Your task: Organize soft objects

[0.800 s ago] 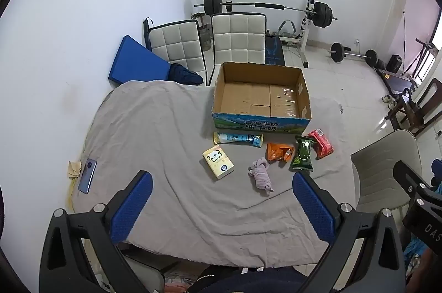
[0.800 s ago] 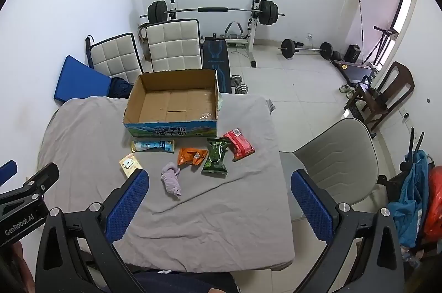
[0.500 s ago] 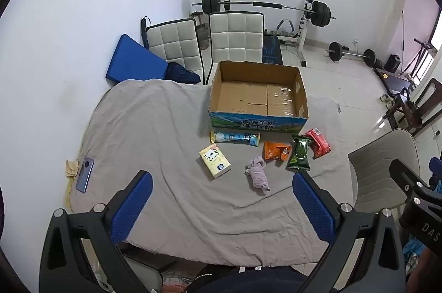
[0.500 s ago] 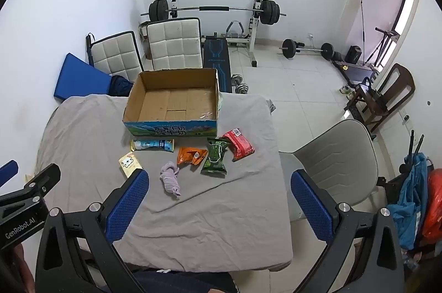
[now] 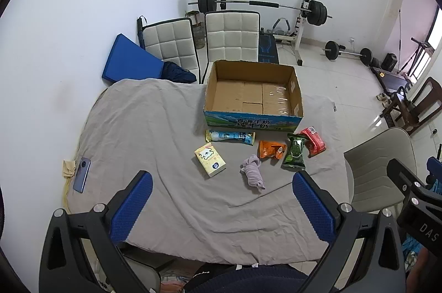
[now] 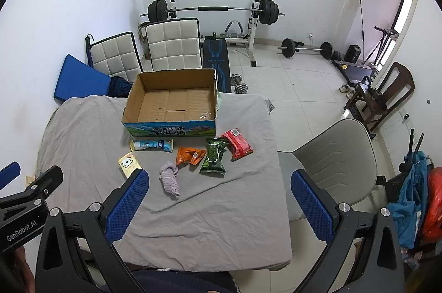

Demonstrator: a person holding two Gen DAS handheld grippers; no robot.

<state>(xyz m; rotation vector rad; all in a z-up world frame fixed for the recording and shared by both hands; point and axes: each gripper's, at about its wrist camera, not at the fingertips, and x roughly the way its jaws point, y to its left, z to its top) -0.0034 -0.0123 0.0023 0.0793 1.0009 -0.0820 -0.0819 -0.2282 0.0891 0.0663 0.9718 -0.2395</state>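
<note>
A crumpled lilac cloth bundle (image 5: pixel 252 174) lies on the grey sheet-covered table (image 5: pixel 143 127), nearest of the loose items to both grippers and touching none of its neighbours. Just beyond it sits a crinkled orange snack packet (image 5: pixel 270 149), with a dark green wipes pack (image 5: pixel 295 152) beside that and a red plastic pack (image 5: pixel 313 141) at the end of the row, the green one overlapping the red one's edge. To the cloth's other side lies a small pale yellow tissue box with a cartoon print (image 5: pixel 209 159), and behind it a light blue tube-shaped packet (image 5: pixel 229 136) rests flat just in front of an open cardboard box with a blue printed front (image 5: pixel 252 94), whose inside shows only bare cardboard. The left gripper (image 5: pixel 221 210) hangs above the table's near edge with its blue-padded fingers (image 5: pixel 132 207) spread wide and nothing between them; the right gripper (image 6: pixel 218 207) is likewise spread wide and holding nothing, its left pad covering a corner of the tissue box in its own view. A blue phone (image 5: pixel 81 174) lies far off at the table's left edge. A light grey moulded chair (image 6: pixel 339 154) stands close against the table's right side, and two white quilted chairs (image 5: pixel 232 36) stand behind the box.
</note>
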